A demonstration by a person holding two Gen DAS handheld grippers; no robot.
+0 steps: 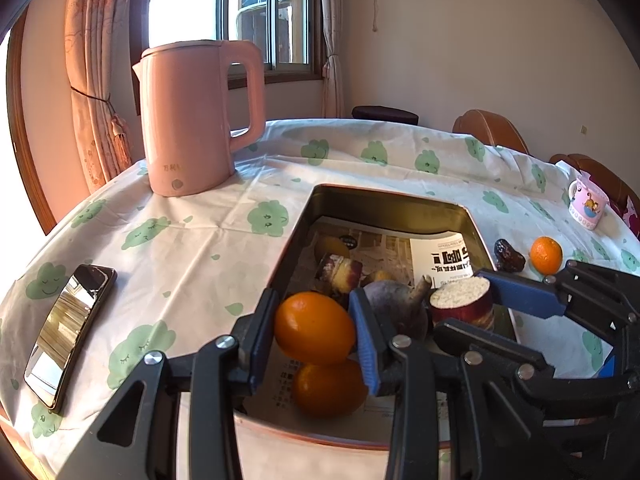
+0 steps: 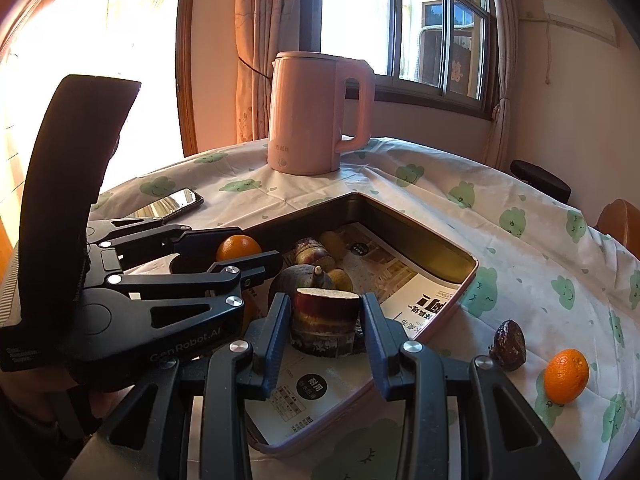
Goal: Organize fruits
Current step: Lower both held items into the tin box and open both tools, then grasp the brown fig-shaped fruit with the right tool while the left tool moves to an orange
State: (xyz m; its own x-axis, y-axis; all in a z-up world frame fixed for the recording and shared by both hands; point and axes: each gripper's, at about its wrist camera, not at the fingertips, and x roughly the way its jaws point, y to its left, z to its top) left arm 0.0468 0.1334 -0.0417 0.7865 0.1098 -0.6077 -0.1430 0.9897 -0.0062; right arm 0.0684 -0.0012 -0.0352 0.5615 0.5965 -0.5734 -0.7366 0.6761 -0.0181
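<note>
My left gripper (image 1: 314, 308) is shut on an orange (image 1: 308, 332), held over the near left part of the open metal tin (image 1: 400, 200). A second orange (image 1: 330, 388) lies on the tin's paper lining right below it. My right gripper (image 2: 325, 304) is shut on a short piece of sugarcane (image 2: 326, 320) with a purple rind, inside the tin; whether it rests on the bottom I cannot tell. Behind it sit a dark purple root (image 2: 300, 276), another cane piece (image 2: 314, 250) and small yellow fruits (image 2: 332, 242). A date (image 2: 510, 344) and a small orange (image 2: 566, 376) lie on the cloth to the right.
A pink kettle (image 1: 192, 120) stands at the table's far left. A phone (image 1: 68, 332) lies near the left edge. A cartoon mug (image 1: 586, 204) stands at the far right, with wooden chair backs (image 1: 492, 128) behind the table.
</note>
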